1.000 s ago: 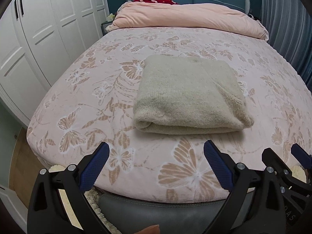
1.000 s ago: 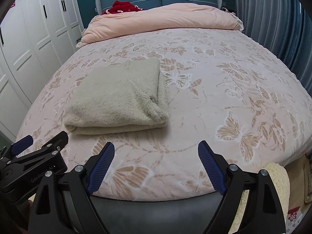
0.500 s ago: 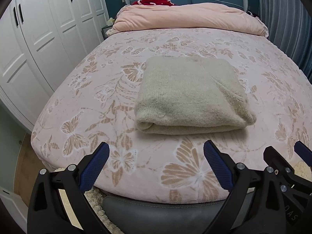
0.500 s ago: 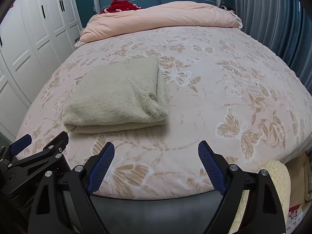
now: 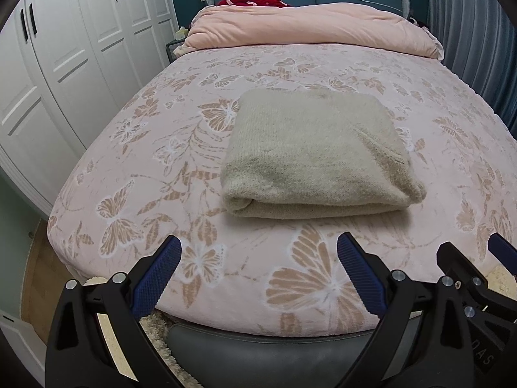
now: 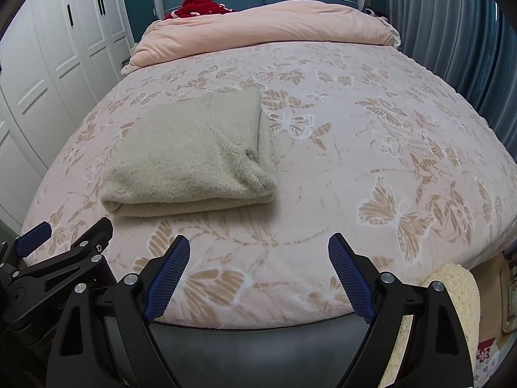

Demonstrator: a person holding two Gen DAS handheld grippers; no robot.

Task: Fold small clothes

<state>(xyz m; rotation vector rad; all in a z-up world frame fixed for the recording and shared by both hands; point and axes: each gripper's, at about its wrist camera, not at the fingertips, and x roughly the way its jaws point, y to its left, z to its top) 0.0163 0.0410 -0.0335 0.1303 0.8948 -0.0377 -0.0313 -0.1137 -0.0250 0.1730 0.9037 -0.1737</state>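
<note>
Above bed edge | left gripper (image 5: 258, 258) empty, spread | right gripper (image 6: 258, 257) likewise | sweater (image 5: 316, 155) folded

The left gripper (image 5: 258, 260) had a matte black frame of two angular arms with triangular cut-outs, silver round screw heads at the joints, and ribbed dark-blue pads (image 5: 158, 278) lining the fingers. The right gripper (image 6: 258, 258), built alike, wore blue mesh-textured pads (image 6: 169, 276). At five o'clock in the left view, white letters "DAS" marked its black housing.
</note>
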